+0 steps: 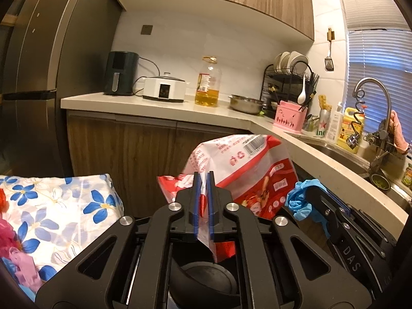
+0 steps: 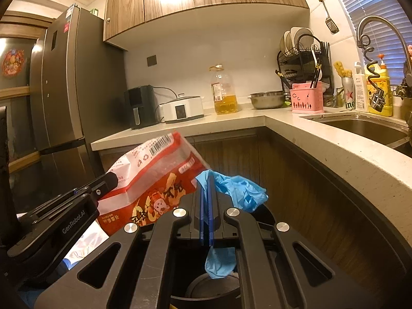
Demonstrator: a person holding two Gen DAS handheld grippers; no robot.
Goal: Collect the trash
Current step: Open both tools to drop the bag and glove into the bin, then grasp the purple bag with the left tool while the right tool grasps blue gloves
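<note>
My left gripper is shut on a red and white plastic food bag, held up in the air in front of the kitchen cabinets. The bag also shows in the right wrist view, with the left gripper at its left edge. My right gripper is shut on a crumpled blue glove, just right of the bag. In the left wrist view the glove and the right gripper sit at the bag's lower right. A dark round opening lies below the grippers.
An L-shaped counter carries an air fryer, a white cooker, an oil bottle, a steel bowl, a dish rack and a sink. A fridge stands left. A floral cloth lies lower left.
</note>
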